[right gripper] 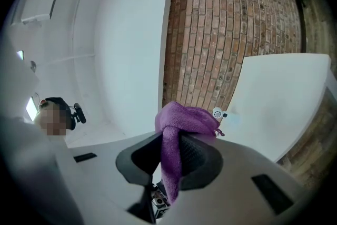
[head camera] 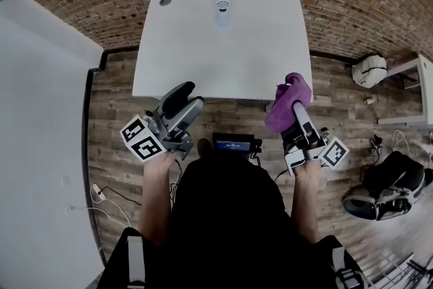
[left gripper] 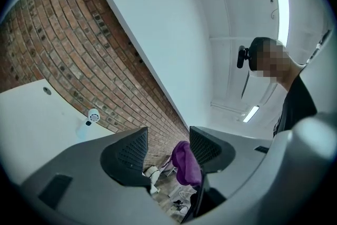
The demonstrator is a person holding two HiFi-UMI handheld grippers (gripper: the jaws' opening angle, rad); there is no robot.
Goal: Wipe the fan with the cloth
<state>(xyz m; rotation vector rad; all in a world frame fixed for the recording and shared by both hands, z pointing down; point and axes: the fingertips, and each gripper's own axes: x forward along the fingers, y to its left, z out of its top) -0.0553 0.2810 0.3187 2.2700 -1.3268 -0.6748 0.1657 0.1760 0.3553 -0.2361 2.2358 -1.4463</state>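
The small white fan (head camera: 222, 5) stands at the middle of the far edge of the white table (head camera: 203, 51), well apart from both grippers, which are off its near edge. The purple cloth (right gripper: 181, 119) is pinched between the jaws of the right gripper (right gripper: 169, 154) and bunches above them, while the left gripper (left gripper: 167, 149) is spread wide with nothing in it. To wipe well, the cloth's loose bunch should probably meet the fan lightly, with the free left gripper steadying its base against toppling.
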